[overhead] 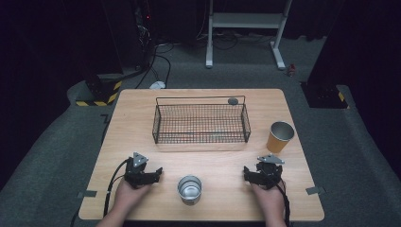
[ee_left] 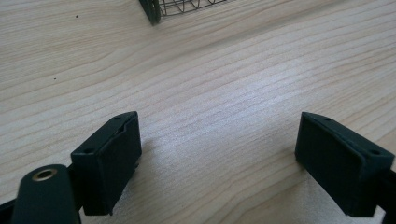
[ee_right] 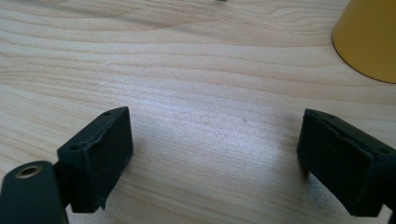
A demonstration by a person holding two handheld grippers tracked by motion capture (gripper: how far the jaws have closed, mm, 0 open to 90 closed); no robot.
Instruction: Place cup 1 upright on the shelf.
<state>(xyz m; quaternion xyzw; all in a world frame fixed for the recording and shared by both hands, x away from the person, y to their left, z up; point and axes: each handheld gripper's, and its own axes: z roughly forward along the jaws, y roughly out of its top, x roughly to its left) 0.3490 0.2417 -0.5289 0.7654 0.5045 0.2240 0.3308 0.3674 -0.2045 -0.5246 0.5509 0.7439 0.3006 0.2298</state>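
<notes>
At the table's near edge, I hold both grippers, left and right, jaws wide and empty, flanking the silver cup, roughly equidistant from each.

The table has a pale wood-grain top, smooth with a soft sheen where light falls on it, and the basket on it is thin black wire mesh with a matt look. The silver cup near the front edge looks like shiny metal with a bright reflective rim, while the orange cup has a matt orange outside and a pale metallic-looking inside. The left gripper and the right gripper have matt black jaws that look like plastic, each with a brass-coloured metal insert near its base; the floor around the table is grey carpet with a rough, dull texture.
</notes>
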